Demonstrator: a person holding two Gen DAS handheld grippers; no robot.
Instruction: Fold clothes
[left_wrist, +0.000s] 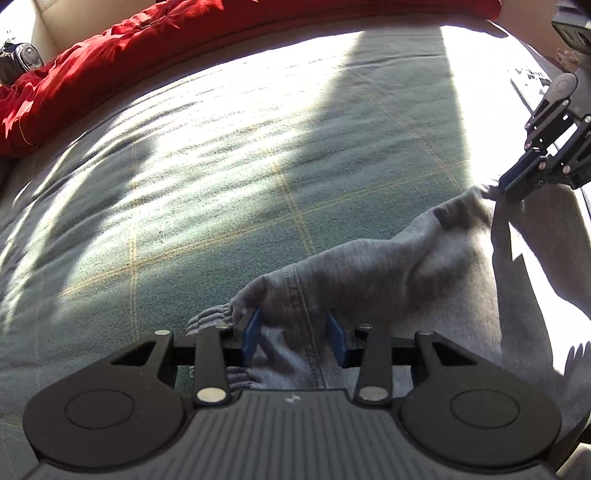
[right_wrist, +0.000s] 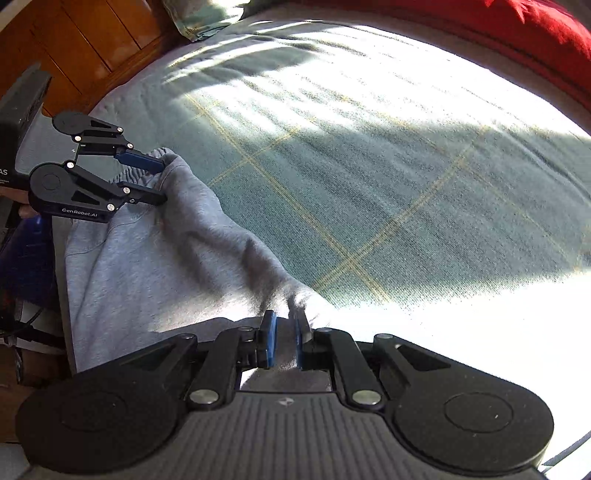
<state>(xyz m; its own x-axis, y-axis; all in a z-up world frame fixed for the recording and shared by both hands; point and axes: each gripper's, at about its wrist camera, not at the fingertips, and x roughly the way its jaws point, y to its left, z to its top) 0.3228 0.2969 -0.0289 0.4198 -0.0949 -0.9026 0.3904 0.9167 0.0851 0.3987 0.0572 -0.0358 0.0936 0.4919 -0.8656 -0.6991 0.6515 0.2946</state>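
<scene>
Your left gripper (left_wrist: 293, 334) jaws part-open, bunched waistband of grey sweatpants (left_wrist: 369, 266) clamped between blue pads. Your right gripper (right_wrist: 283, 343) jaws nearly closed, pinching thin fold at other waistband end. Garment stretched between both jaws, rest hanging below. Green checked bedspread (right_wrist: 369, 184) beyond fingertips; red cloth (left_wrist: 110, 55) far side.

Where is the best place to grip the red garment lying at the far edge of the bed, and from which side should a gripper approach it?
The red garment lies crumpled along the far edge of the green bedspread. Probably best to pinch one of its raised folds near the bedspread side, coming from above and from the near side, since the wrinkles stand up there and nothing blocks that approach.
</scene>
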